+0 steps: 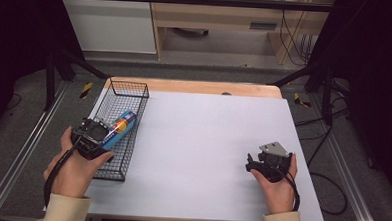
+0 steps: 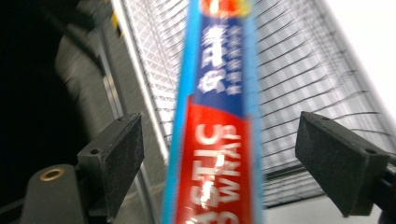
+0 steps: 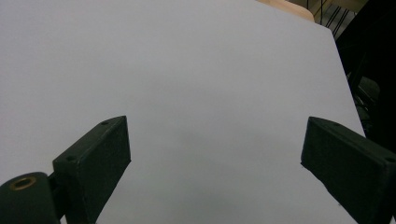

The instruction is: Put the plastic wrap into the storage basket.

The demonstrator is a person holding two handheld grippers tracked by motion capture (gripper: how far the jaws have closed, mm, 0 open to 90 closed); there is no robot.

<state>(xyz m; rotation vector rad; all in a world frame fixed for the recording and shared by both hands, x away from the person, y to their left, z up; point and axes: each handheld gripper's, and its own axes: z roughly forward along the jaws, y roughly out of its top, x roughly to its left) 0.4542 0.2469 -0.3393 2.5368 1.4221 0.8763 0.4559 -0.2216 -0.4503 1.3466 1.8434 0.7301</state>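
White table top (image 1: 207,156) under a dark frame, wire basket (image 1: 130,90) at its left edge. Blue and red plastic-wrap box (image 1: 120,127) lying slantwise in that basket, one end up near the rim. Left gripper (image 2: 219,154) over the basket's near end, jaws parted either side of the box (image 2: 215,140) with clear gaps (pads off it, so nothing gripped). Right gripper (image 3: 215,154) low over bare table at the right, jaws wide, holding nothing. By the look of it, placing done, box let go. Left to do: drawing the left gripper clear of the basket.
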